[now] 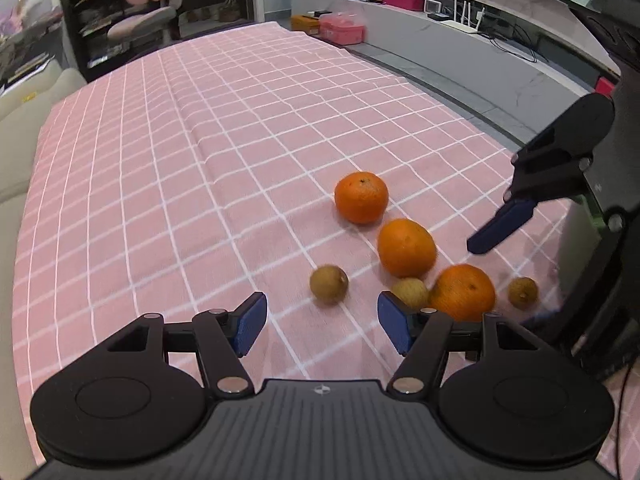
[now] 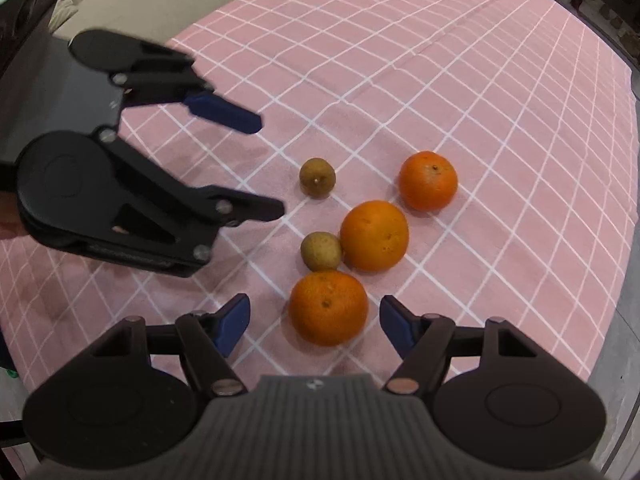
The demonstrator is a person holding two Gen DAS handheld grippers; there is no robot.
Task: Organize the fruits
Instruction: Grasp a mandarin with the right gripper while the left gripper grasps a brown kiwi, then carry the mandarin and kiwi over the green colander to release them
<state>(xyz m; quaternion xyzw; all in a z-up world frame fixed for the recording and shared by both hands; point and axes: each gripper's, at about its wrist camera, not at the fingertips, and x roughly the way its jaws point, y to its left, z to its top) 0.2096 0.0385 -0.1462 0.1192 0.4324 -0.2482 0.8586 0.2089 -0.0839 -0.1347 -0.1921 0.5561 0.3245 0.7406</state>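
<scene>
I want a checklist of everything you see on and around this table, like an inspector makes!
Surface: pink checked tablecloth, wrinkled.
Job's things: three oranges and three small brown fruits, loose on the cloth; one brown fruit touches two oranges.
Clutter: nothing seen on the cloth.
Grippers: left gripper and right gripper both open, holding nothing; nearest orange sits ahead of the right jaws.
Cables: wires by a white router on the shelf.
Surroundings: pink chair, sofa.

Left gripper (image 1: 322,328) agape; oranges (image 1: 406,247) ahead
</scene>
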